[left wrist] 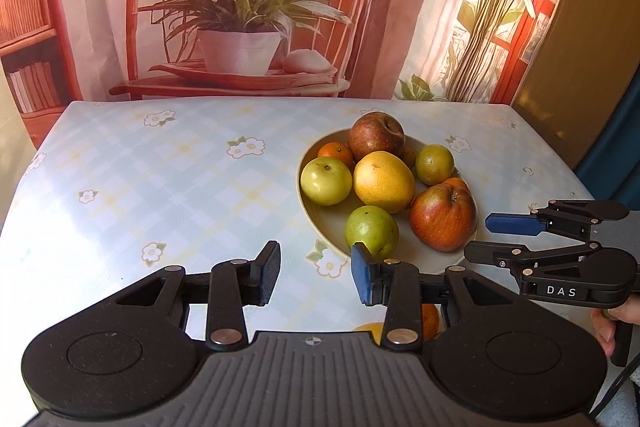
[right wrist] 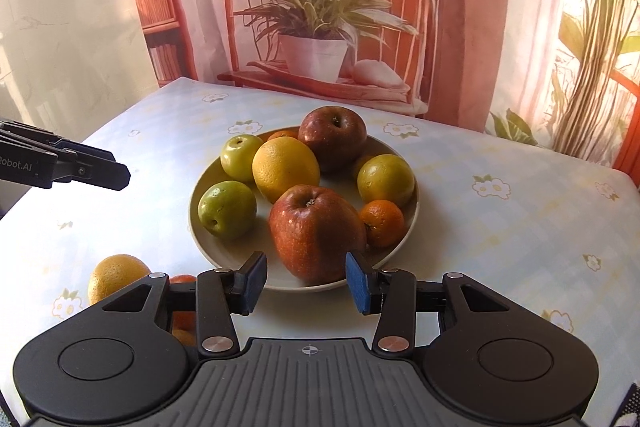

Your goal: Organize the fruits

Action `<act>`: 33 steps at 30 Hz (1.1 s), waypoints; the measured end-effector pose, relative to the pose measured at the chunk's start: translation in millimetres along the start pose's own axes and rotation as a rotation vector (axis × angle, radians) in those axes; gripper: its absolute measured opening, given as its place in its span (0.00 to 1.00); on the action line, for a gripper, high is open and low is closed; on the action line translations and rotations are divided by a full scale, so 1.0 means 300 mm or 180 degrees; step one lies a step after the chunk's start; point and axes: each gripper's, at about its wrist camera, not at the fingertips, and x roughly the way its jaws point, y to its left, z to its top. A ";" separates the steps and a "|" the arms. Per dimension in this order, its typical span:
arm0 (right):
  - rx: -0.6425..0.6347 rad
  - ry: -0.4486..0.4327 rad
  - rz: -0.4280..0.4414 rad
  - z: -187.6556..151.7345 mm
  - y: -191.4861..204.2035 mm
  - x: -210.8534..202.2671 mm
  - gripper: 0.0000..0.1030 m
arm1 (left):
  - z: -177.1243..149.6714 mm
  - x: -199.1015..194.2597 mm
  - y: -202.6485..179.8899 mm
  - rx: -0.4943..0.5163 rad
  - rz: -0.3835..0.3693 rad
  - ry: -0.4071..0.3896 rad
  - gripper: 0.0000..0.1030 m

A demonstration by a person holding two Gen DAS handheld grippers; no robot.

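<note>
A pale plate (right wrist: 208,247) on the flowered tablecloth holds several fruits: two red apples, green apples, a big yellow citrus (right wrist: 285,169) and small tangerines. My right gripper (right wrist: 306,283) is open and empty at the plate's near rim, its blue pads just short of the nearer red apple (right wrist: 316,231). My left gripper (left wrist: 315,271) is also open and empty, hovering over bare cloth left of the plate (left wrist: 328,227), near a green apple (left wrist: 372,231). Loose citrus lies off the plate: a yellow orange (right wrist: 114,275) and orange ones (right wrist: 182,319) partly hidden by my fingers.
The table (left wrist: 160,187) ends at a printed backdrop of a chair and potted plant (left wrist: 240,27). My right gripper (left wrist: 490,239) shows beside the plate in the left wrist view, held by a hand (left wrist: 608,327). My left gripper (right wrist: 118,175) shows at the left edge.
</note>
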 end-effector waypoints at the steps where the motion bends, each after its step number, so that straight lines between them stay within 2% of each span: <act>1: 0.0013 -0.0013 0.0010 -0.005 0.011 -0.004 0.39 | -0.005 -0.006 0.006 -0.0003 0.0011 -0.0004 0.40; 10: -0.0017 -0.0054 0.0175 -0.068 0.122 -0.026 0.40 | -0.070 -0.016 0.049 -0.0015 0.0064 0.0038 0.40; 22: -0.0043 -0.0007 0.0242 -0.122 0.202 -0.053 0.40 | -0.152 0.042 0.059 -0.0235 -0.0153 0.0225 0.40; 33: -0.0229 0.0018 0.0345 -0.136 0.263 -0.071 0.40 | -0.163 0.017 0.048 -0.0191 -0.0199 0.0208 0.40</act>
